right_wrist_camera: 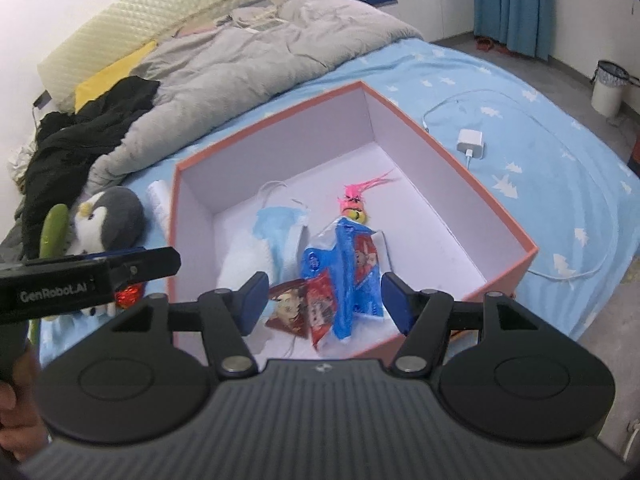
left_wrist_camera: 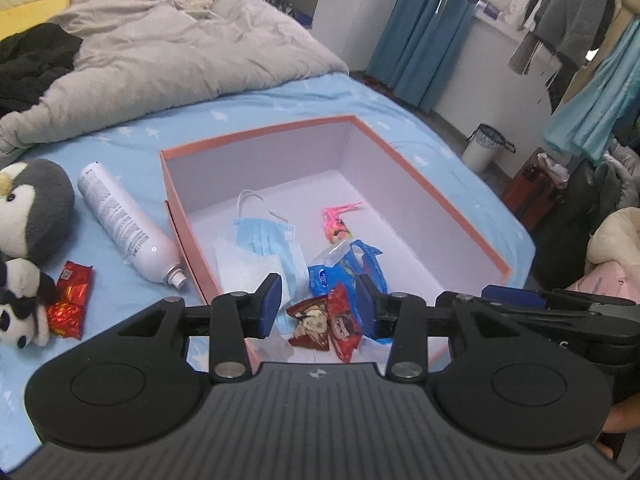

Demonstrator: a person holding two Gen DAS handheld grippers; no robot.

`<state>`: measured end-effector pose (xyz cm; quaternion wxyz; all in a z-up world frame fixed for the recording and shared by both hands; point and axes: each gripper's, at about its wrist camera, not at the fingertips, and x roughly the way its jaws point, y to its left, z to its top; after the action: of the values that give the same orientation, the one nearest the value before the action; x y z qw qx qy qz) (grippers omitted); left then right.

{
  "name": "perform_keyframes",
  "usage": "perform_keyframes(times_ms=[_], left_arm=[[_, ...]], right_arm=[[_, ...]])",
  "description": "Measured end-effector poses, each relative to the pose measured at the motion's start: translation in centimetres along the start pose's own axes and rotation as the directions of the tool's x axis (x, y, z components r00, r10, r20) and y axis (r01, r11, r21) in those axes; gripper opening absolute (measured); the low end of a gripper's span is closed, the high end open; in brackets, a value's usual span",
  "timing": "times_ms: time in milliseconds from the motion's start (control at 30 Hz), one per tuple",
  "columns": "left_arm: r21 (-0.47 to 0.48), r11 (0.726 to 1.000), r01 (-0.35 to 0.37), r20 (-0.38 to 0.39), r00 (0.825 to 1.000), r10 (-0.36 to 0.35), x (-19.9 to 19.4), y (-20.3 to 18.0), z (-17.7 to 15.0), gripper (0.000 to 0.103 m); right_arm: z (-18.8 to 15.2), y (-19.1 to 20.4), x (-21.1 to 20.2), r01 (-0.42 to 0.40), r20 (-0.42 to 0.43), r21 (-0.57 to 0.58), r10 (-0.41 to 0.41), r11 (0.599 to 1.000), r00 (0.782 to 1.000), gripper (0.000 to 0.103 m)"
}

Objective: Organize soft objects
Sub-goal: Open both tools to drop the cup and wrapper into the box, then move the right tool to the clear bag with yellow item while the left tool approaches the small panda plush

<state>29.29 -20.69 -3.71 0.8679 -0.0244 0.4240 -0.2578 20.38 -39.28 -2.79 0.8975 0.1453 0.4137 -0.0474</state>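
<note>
Both grippers hang over the near edge of a large orange-rimmed cardboard box with a white inside [left_wrist_camera: 460,200] that sits on the light blue bedsheet printed with white trees [left_wrist_camera: 132,136]. The left gripper [left_wrist_camera: 320,304] has its blue-padded fingers spread apart with nothing between them, and the right gripper [right_wrist_camera: 326,300] is likewise released and empty. Inside the box, toward the near side, lie a pale blue pleated face mask [left_wrist_camera: 264,236] partly over a white folded tissue [left_wrist_camera: 240,268], a blue crinkly snack packet [right_wrist_camera: 352,276], a red and brown snack packet with a cartoon face [right_wrist_camera: 300,308], and a small toy with pink feathery hair and a yellow face [right_wrist_camera: 354,204] a little farther in. Outside the box to the left, a white spray can [left_wrist_camera: 124,224] lies on its side just beside the box wall; beyond it are a grey and white penguin plush [left_wrist_camera: 32,208], a small black and white panda plush [left_wrist_camera: 20,308] and a shiny red foil wrapper [left_wrist_camera: 70,300] touching the panda. A rumpled grey duvet [left_wrist_camera: 168,52] covers the far half of the bed, and a white charger with its cable [right_wrist_camera: 472,144] lies on the sheet right of the box.
</note>
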Motion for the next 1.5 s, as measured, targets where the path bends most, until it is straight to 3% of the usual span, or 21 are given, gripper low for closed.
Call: perform_keyframes(times_ms=[167, 300, 700, 1033, 1500], left_arm=[[0.021, 1.0, 0.005, 0.053, 0.999, -0.006, -4.4, -0.8, -1.8, 0.047], [0.067, 0.997, -0.032, 0.112, 0.993, 0.024, -8.0, -1.8, -3.7, 0.047], [0.005, 1.0, -0.007, 0.207, 0.978, 0.006, -16.8, -1.3, -8.9, 0.047], [-0.029, 0.999, -0.032, 0.243, 0.969, 0.038, -21.2, 0.3, -13.7, 0.047], [-0.134, 0.984, -0.119, 0.265, 0.952, 0.151, -24.3, 4.2, -18.9, 0.051]], right_arm=[[-1.6, 1.3, -3.3, -0.01, 0.035, -0.016, 0.01, 1.0, 0.999, 0.065], [-3.1, 2.3, -6.2, -0.007, 0.089, -0.031, 0.01, 0.999, 0.996, 0.065], [-7.7, 4.4, -13.1, -0.03, 0.192, -0.086, 0.046, 0.996, 0.98, 0.065], [-11.5, 7.0, -15.3, -0.062, 0.209, -0.143, 0.091, 0.988, 0.974, 0.065], [-15.4, 11.3, -15.4, -0.133, 0.176, -0.242, 0.178, 0.961, 0.968, 0.065]])
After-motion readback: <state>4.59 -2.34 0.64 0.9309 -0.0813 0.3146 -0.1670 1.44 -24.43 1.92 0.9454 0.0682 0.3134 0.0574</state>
